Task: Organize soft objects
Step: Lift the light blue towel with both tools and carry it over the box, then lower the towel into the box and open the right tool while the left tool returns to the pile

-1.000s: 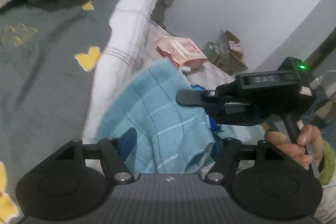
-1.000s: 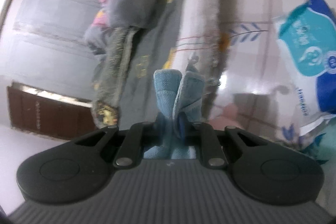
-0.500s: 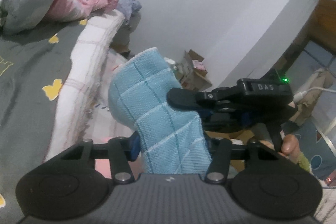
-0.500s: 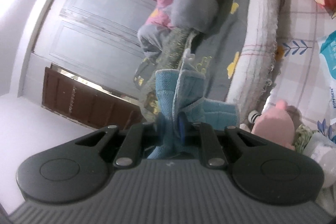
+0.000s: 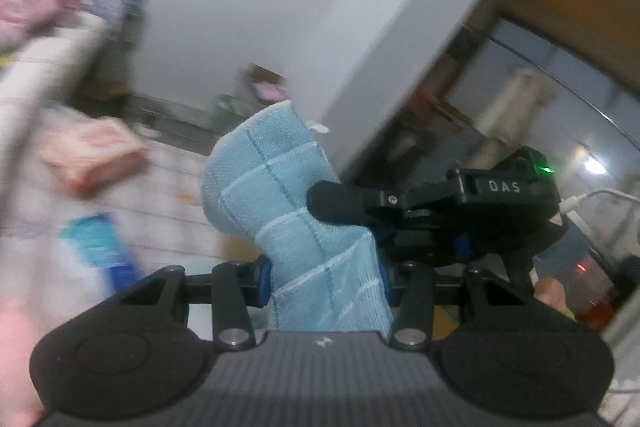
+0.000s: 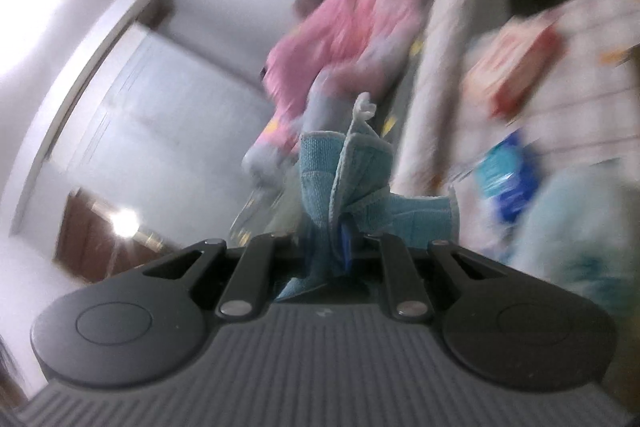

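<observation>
Behind the grippers is a bedroom with white walls; a bed (image 6: 448, 75) carries a pink heap of bedding (image 6: 352, 23), and packets lie blurred on the pale checked sheet (image 5: 168, 195). Both pictures are smeared, so fine detail is lost.

The blue towel (image 5: 288, 211) is held off the bed between the two tools. The left gripper (image 5: 324, 281) is clamped on its lower part, with the cloth rising up between the fingers. The right gripper (image 6: 340, 239) pinches a bunched edge of the same towel (image 6: 348, 179), its fingers pressed tightly together.

I judge that the step is folding or carrying the towel. Both grips should stay firm and move together, so the cloth does not slip or unfold before it reaches the bed.
</observation>
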{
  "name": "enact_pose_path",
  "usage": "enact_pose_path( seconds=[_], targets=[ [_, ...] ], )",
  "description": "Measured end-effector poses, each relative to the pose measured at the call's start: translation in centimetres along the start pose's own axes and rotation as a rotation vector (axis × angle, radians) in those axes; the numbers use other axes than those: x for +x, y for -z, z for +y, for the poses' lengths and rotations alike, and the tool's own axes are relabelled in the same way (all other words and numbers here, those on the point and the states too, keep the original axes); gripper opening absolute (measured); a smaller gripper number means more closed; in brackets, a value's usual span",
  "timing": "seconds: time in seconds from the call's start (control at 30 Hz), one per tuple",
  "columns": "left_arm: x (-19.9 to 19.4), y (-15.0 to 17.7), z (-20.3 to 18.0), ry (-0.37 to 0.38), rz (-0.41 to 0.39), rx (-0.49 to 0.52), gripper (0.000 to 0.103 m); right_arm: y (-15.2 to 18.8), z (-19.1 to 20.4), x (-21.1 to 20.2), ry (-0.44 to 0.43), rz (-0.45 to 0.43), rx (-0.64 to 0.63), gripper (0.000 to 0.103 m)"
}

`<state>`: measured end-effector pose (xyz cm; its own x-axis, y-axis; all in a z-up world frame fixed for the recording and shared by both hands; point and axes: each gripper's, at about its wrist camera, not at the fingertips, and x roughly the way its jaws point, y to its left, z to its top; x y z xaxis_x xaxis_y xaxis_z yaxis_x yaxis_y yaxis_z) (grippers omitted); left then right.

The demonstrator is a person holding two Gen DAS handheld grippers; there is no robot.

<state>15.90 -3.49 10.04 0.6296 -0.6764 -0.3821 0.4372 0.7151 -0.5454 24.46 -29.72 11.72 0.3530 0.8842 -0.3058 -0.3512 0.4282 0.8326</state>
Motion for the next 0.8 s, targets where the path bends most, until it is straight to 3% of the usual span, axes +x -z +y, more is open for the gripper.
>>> enact_pose_path(
  seconds=[0.17, 0.27, 0.4, 0.53, 0.67, 0.8],
  targets=[
    [8.5, 0.3, -5.0, 0.15, 0.116, 0.017, 0.047, -0.1, -3.0, -9.8, 0.145, -0.138, 0.036, 0.013],
    [13.1, 1.3, -6.5, 0.176, 0.196, 0.016, 0.047, 0.4, -6.2, -12.7, 0.218, -0.166, 0.083, 0.013],
    [17.9, 3.4, -6.1, 0.108, 0.303, 0.016, 0.047, 1.0, -11.9, -12.7, 0.285, -0.14, 0.175, 0.013],
    [21.7, 4.9, -3.9, -0.033, 0.4, 0.02, 0.047, 1.8, -17.9, -9.7, 0.311, -0.069, 0.292, 0.013],
    [22.5, 5.0, -2.3, -0.102, 0.42, 0.002, 0.047, 2.4, -20.9, -7.3, 0.291, -0.02, 0.354, 0.013],
    [21.6, 4.8, -1.7, -0.093, 0.399, -0.004, 0.048, 2.3, -21.4, -6.3, 0.273, -0.009, 0.354, 0.014]
  ],
)
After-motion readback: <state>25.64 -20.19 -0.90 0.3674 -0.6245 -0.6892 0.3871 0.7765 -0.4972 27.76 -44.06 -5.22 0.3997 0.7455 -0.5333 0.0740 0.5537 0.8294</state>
